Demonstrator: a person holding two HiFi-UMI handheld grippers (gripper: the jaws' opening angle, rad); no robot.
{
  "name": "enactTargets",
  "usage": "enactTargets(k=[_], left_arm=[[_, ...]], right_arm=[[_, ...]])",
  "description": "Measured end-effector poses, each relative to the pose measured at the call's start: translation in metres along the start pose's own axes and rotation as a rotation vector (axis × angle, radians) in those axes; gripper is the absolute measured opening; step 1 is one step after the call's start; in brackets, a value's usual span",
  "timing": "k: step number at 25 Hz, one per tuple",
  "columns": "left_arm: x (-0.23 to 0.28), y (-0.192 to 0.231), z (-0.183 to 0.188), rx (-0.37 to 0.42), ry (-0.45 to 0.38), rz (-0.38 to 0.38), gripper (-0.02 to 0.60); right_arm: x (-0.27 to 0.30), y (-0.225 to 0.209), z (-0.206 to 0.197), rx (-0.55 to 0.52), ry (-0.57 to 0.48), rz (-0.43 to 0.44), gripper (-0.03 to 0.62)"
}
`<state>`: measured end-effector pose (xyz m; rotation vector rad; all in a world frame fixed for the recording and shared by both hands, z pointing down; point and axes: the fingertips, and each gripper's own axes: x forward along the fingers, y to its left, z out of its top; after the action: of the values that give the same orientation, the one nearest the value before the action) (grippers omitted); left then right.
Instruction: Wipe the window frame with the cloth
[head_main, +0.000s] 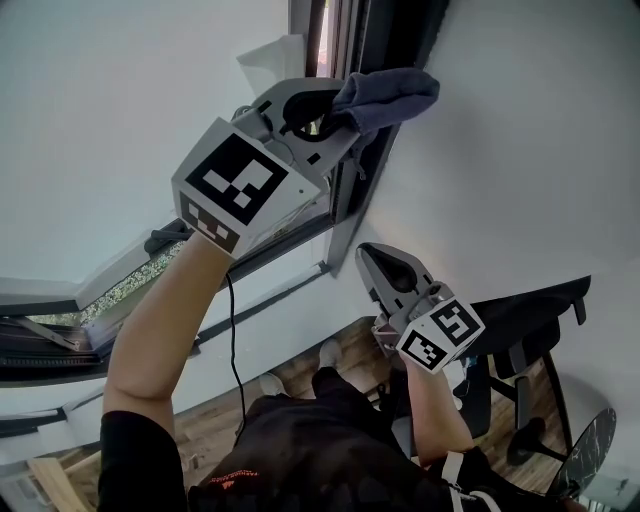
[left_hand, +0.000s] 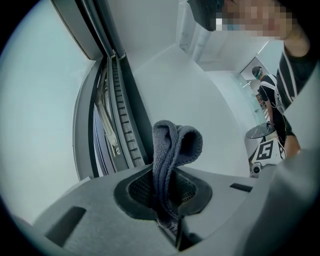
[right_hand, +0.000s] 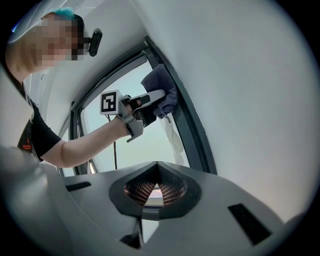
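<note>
My left gripper (head_main: 318, 118) is raised and shut on a folded blue-grey cloth (head_main: 388, 96), which is pressed against the dark window frame (head_main: 347, 195) near its upper part. In the left gripper view the cloth (left_hand: 173, 147) stands up from between the jaws of the left gripper (left_hand: 167, 195), beside the frame's ribbed inner track (left_hand: 125, 125). My right gripper (head_main: 376, 262) hangs lower, beside the frame's lower stretch, shut with nothing in it. The right gripper view looks past my right gripper (right_hand: 156, 189) up at the left gripper (right_hand: 149, 103), the cloth (right_hand: 161, 82) and the frame (right_hand: 194, 135).
A white wall (head_main: 520, 150) runs to the right of the frame. Below are a dark desk (head_main: 545, 298), an office chair (head_main: 520, 375), a round table (head_main: 592, 450) and wooden floor (head_main: 215, 420). A black cable (head_main: 232, 340) hangs by the wall. Another person (left_hand: 272, 102) stands far off.
</note>
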<state>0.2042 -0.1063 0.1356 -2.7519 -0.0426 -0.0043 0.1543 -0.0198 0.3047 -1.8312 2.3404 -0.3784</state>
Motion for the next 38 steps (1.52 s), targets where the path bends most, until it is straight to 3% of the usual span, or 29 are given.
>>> enactTargets(k=[38], left_arm=[[0.007, -0.051, -0.145, -0.17, 0.127, -0.049, 0.06]], right_arm=[[0.005, -0.018, -0.08, 0.107, 0.119, -0.015, 0.0]])
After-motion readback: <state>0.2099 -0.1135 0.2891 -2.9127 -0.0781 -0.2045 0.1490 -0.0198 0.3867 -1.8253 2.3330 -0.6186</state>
